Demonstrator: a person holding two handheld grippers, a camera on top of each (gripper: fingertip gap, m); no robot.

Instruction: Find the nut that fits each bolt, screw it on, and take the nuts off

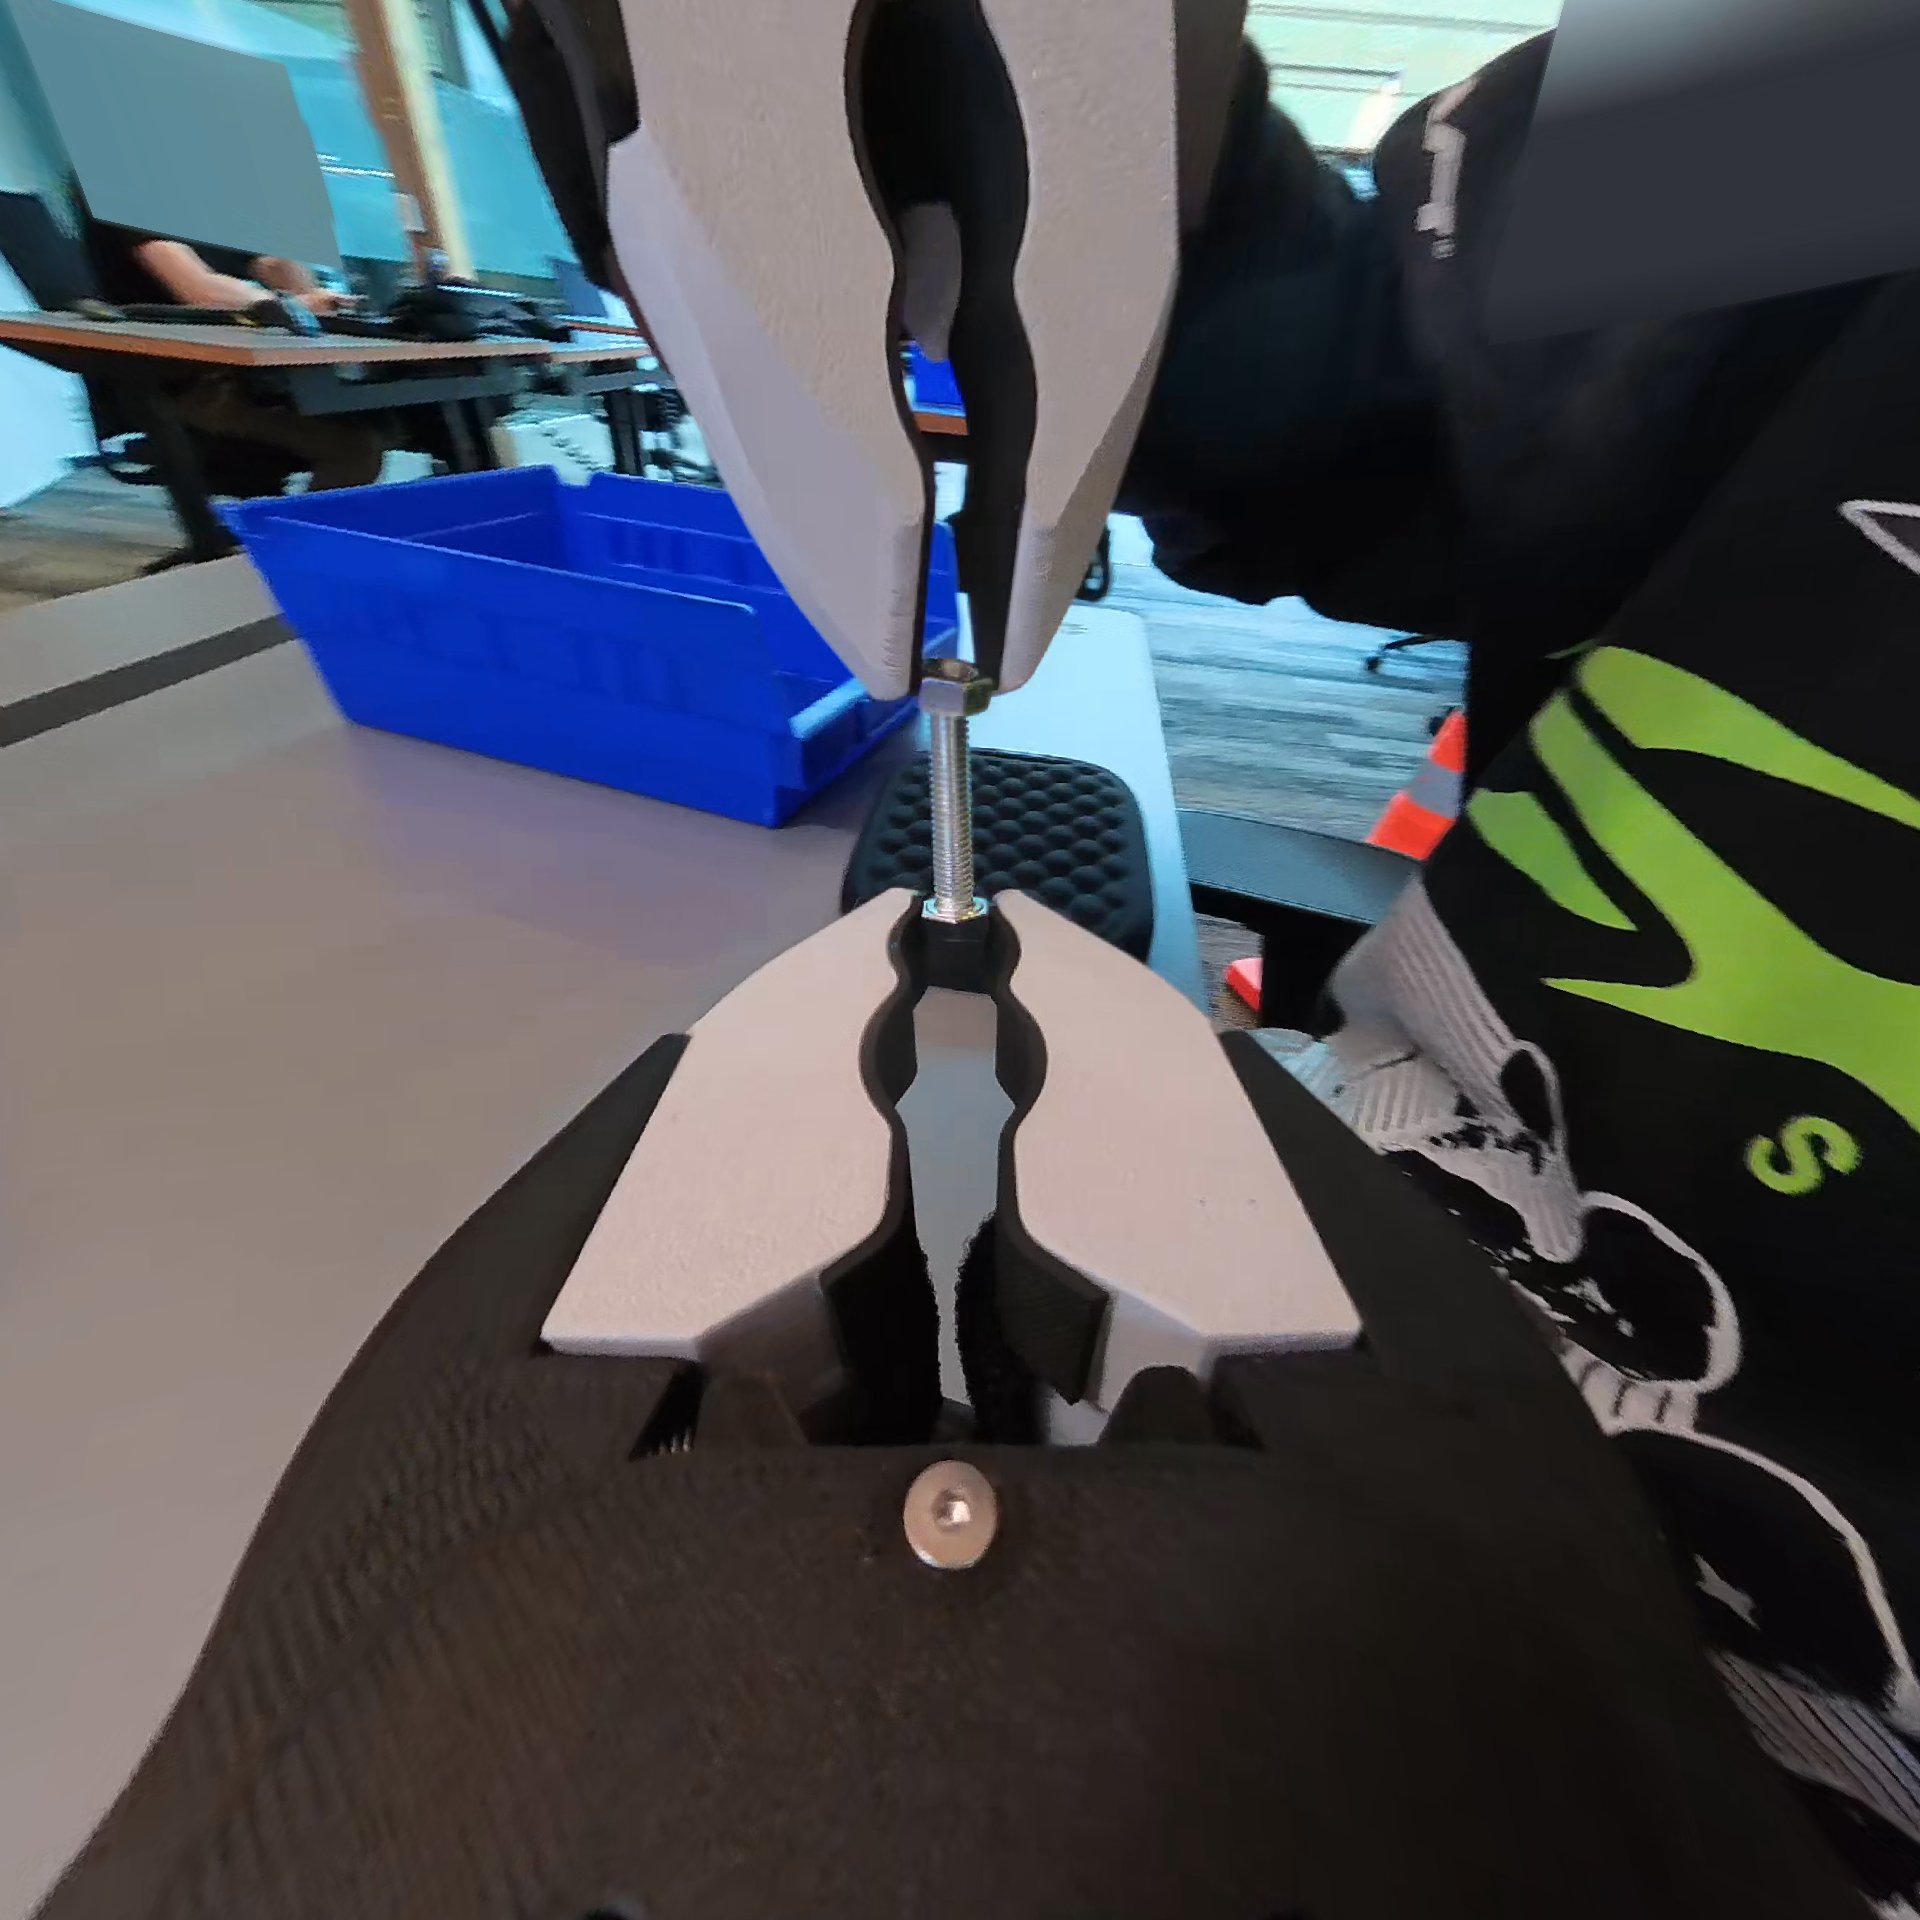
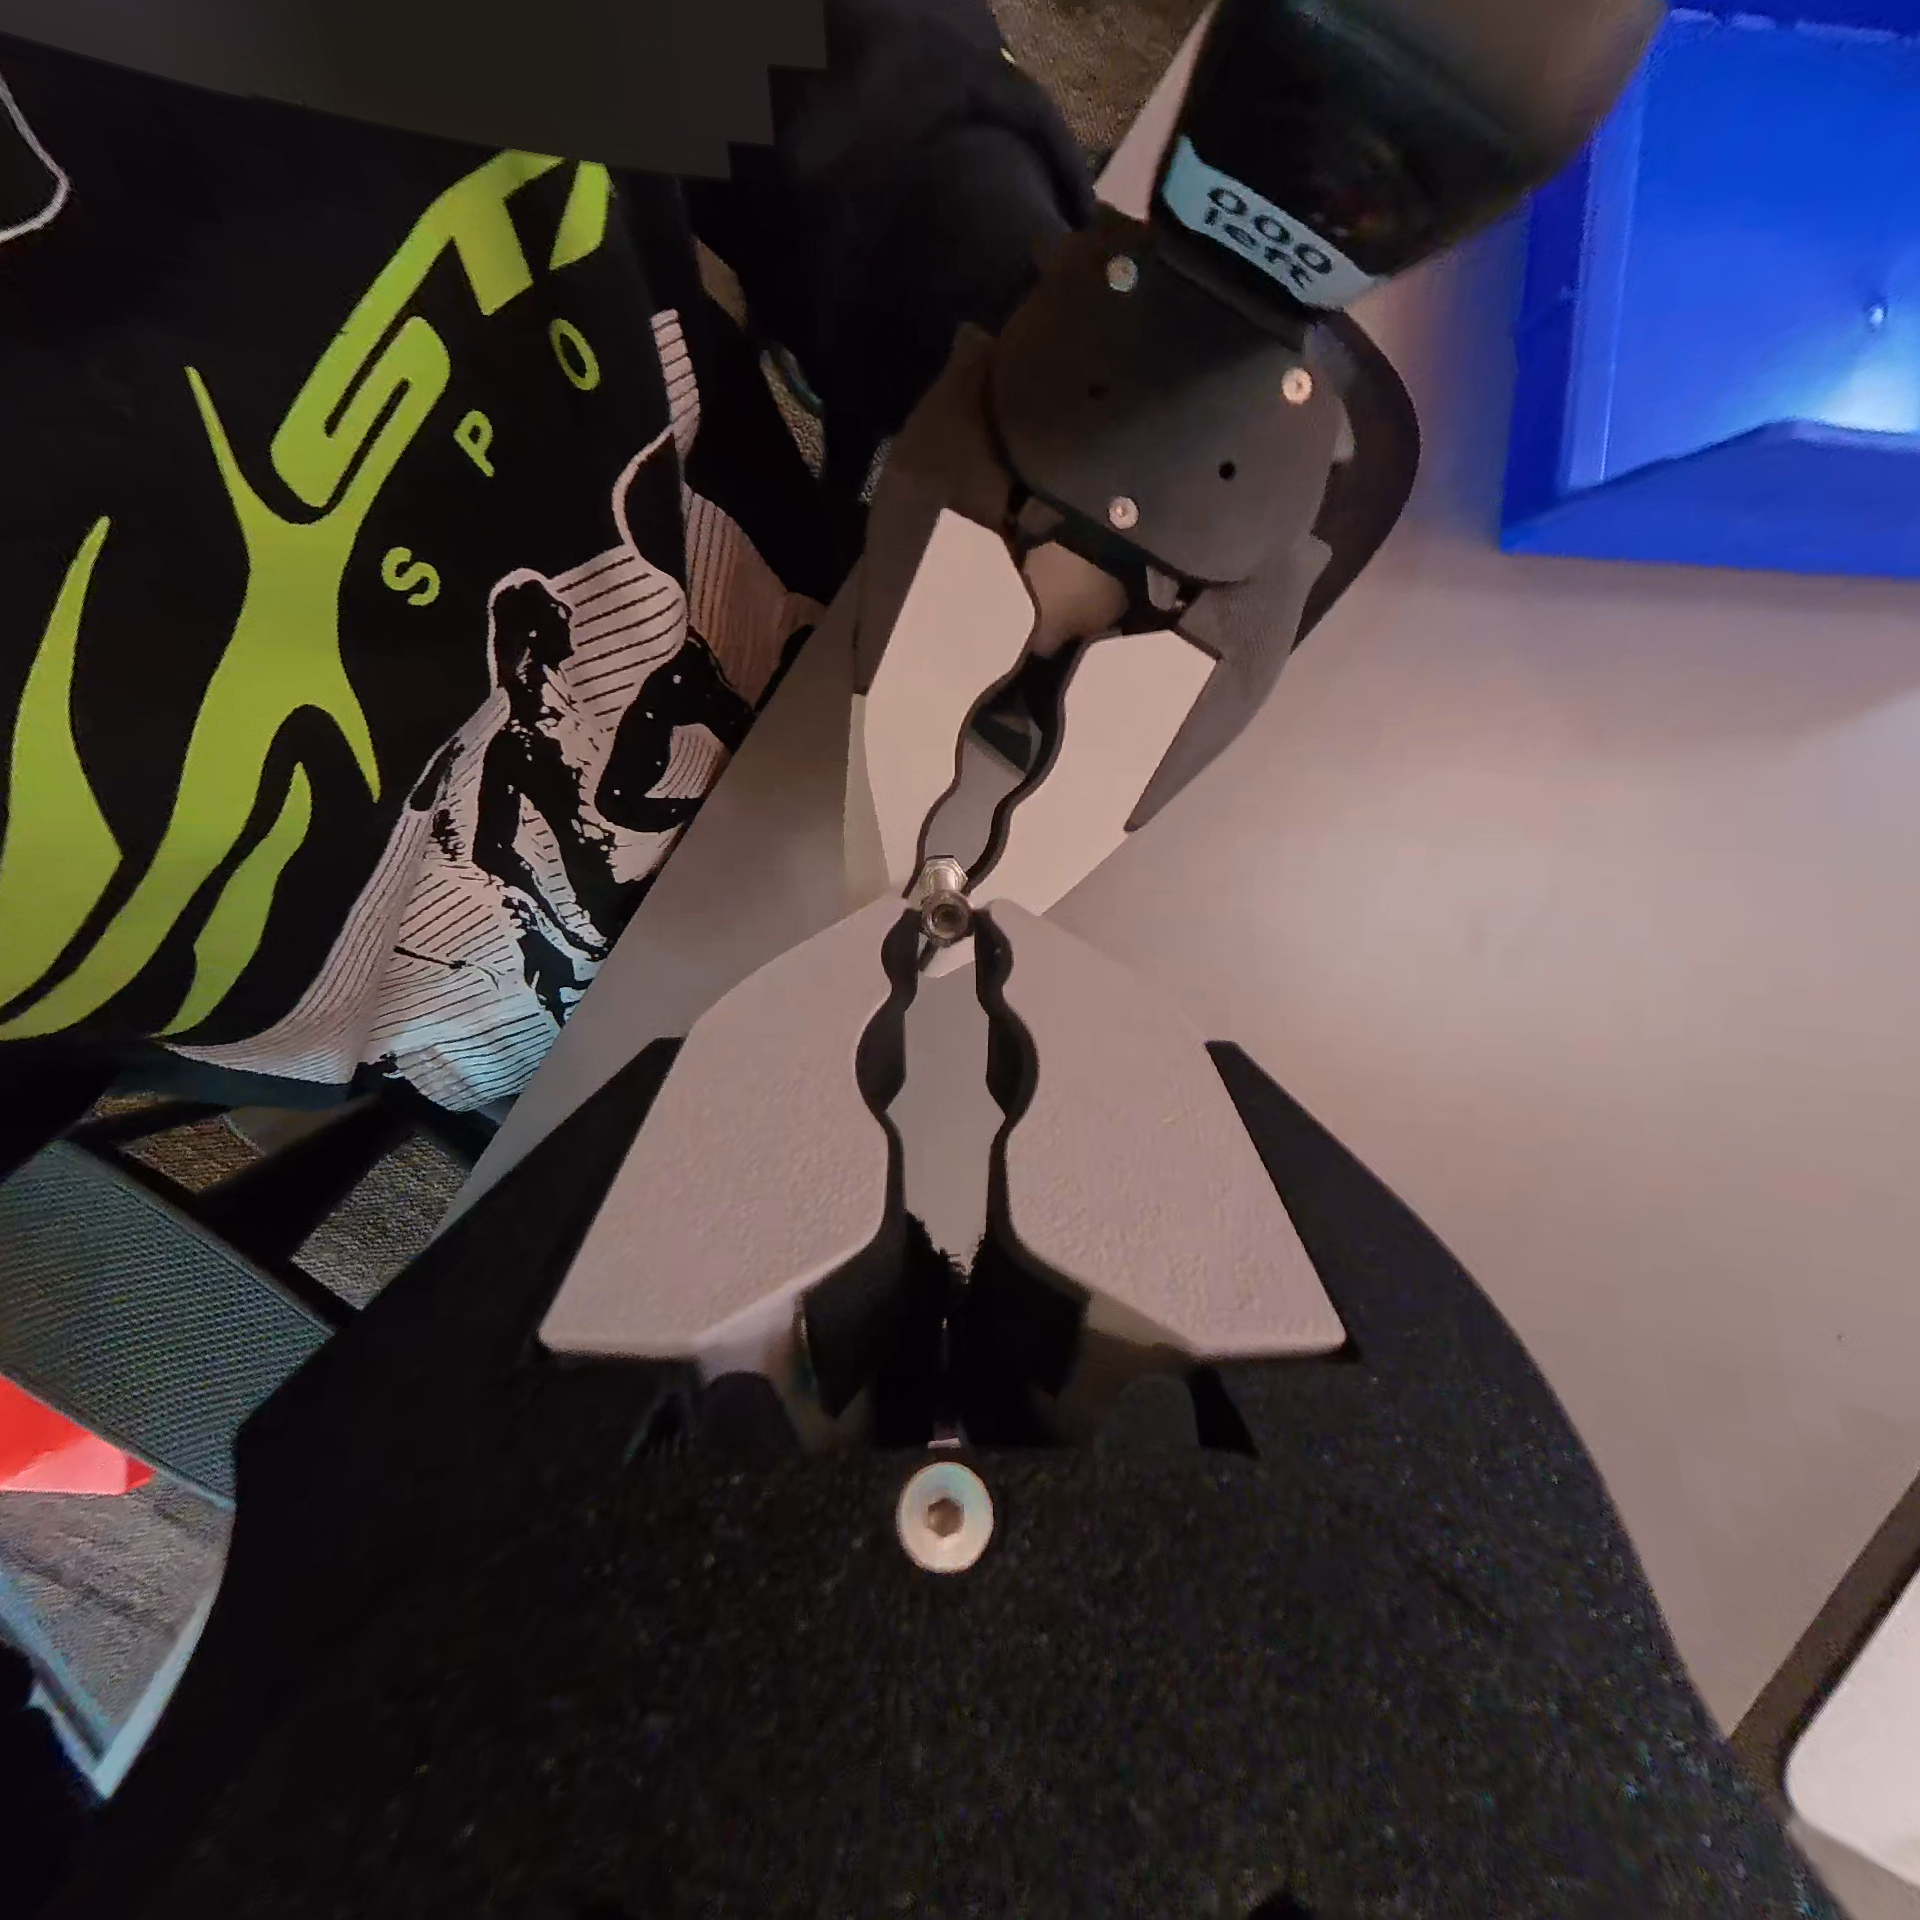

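Held clear above the counter [image 1: 312, 935], my left claw [image 1: 954, 914] grips a nut [image 1: 956, 910] at the bolt's [image 1: 951, 821] threaded tip while my right claw [image 1: 956, 686] pinches what looks like its head [image 1: 956, 694], bracing one for turning the other.

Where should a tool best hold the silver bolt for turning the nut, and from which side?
Grip the bolt at an end, not on the bare thread, coming along its axis. The right tool already clamps the square piece on its far end from above; the left tool clamps the hex nut at the near end. Flat faces suit flat pads and probably resist slipping.
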